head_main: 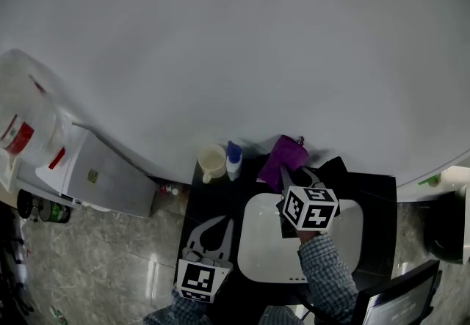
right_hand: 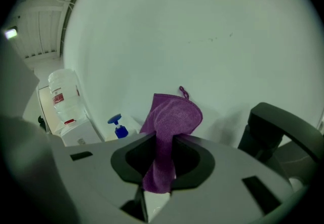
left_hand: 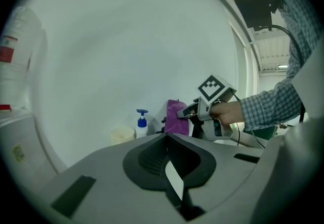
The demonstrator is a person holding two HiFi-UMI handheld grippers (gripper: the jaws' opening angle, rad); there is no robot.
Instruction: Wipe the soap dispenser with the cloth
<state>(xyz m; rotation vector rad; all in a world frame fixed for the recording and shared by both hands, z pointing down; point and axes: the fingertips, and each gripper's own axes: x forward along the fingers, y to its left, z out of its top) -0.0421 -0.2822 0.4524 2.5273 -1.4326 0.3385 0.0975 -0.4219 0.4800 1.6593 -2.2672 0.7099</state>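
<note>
The soap dispenser (head_main: 233, 159), a white bottle with a blue pump, stands at the back of the black counter (head_main: 374, 191) next to a cream cup (head_main: 212, 162). It also shows in the left gripper view (left_hand: 142, 123) and the right gripper view (right_hand: 119, 128). A purple cloth (head_main: 284, 155) hangs from my right gripper (head_main: 288, 174), which is shut on it (right_hand: 169, 117) above the white sink (head_main: 261, 246), right of the dispenser. My left gripper (head_main: 222, 222) is low at the front left, shut and empty (left_hand: 169, 143), apart from the bottle.
A water cooler with a large bottle (head_main: 26, 129) stands to the left beyond the counter. A dark tap (right_hand: 283, 127) rises behind the sink at the right. A grey wall runs along the back. A dark screen (head_main: 400, 301) is at the bottom right.
</note>
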